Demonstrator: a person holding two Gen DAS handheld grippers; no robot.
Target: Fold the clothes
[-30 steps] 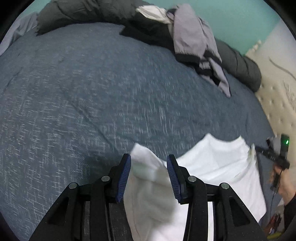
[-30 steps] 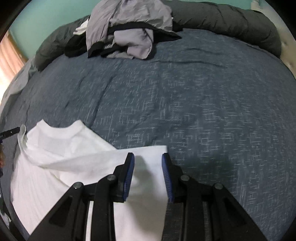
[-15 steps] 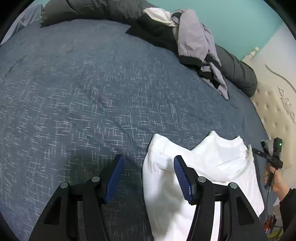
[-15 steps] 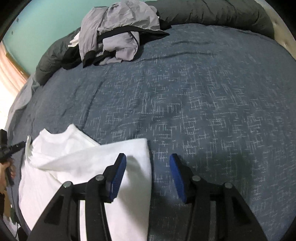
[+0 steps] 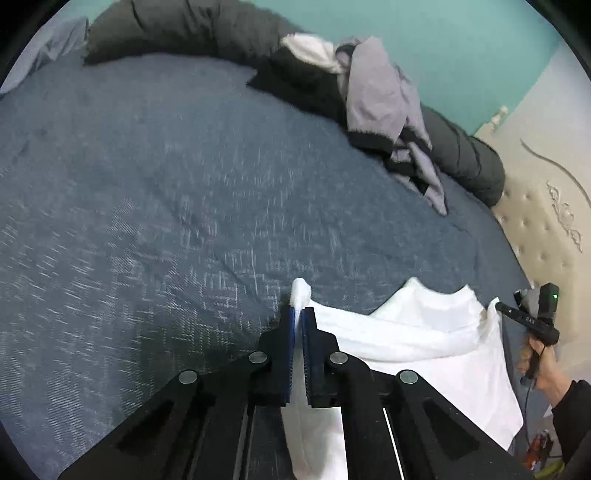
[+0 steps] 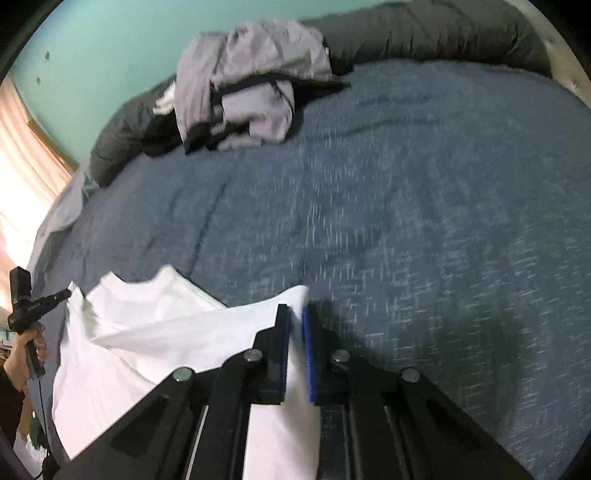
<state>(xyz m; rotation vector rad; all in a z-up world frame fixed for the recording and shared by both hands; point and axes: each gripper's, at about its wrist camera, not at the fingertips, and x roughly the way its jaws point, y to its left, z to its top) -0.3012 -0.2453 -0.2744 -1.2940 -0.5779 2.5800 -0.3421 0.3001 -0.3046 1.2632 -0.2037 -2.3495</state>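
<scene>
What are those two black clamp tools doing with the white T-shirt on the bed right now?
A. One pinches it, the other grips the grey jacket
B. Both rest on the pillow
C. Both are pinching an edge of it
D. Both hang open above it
C: the left gripper and the right gripper each have their blue pads closed on a fold of the white T-shirt.

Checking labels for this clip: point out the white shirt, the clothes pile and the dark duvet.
white shirt (image 5: pixel 436 332), left wrist view, folded chest panel
clothes pile (image 6: pixel 255 74), right wrist view, grey top garment
dark duvet (image 6: pixel 424 33), right wrist view, roll's upper surface
</scene>
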